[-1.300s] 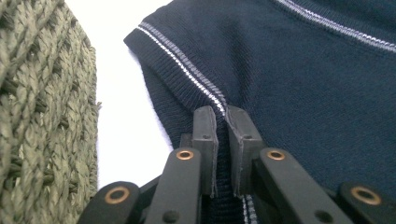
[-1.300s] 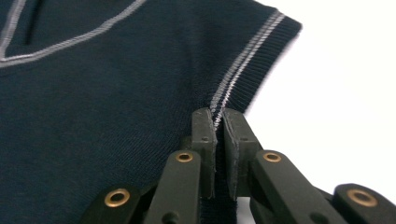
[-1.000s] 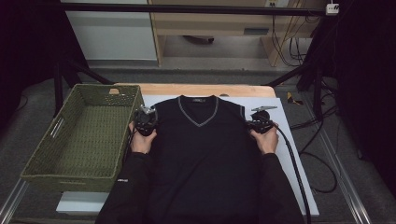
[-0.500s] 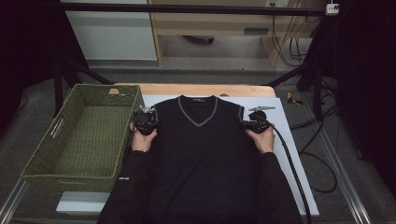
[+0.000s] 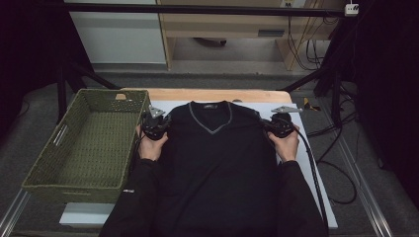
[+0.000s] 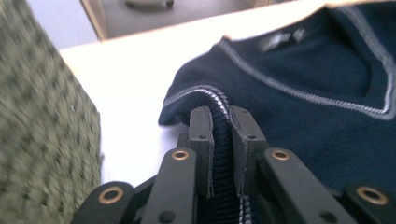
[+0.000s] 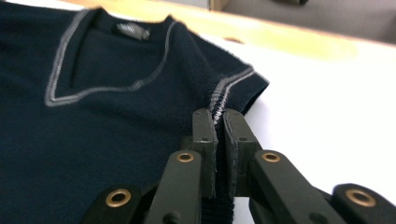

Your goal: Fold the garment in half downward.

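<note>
A dark navy V-neck sweater (image 5: 217, 158) with grey trim lies front up on the white tabletop (image 5: 173, 106). My left gripper (image 5: 156, 124) is at its left armhole. In the left gripper view the gripper (image 6: 219, 114) has just been closing and now pinches the ribbed armhole edge of the sweater (image 6: 303, 107). My right gripper (image 5: 278, 126) is at the right armhole. Its jaws (image 7: 215, 116) are shut on the trimmed edge of the sweater (image 7: 93, 140) there. Both held edges are lifted slightly off the table.
A green woven basket (image 5: 54, 140) stands left of the sweater, close beside my left gripper, and its wall (image 6: 42, 116) fills the left side of the left gripper view. A wooden strip (image 5: 217, 95) runs along the table's far edge. A cable (image 5: 316, 187) trails along the right side.
Both hands have risen a little with the sweater's armhole edges in the grippers. The sweater's body lies as before.
</note>
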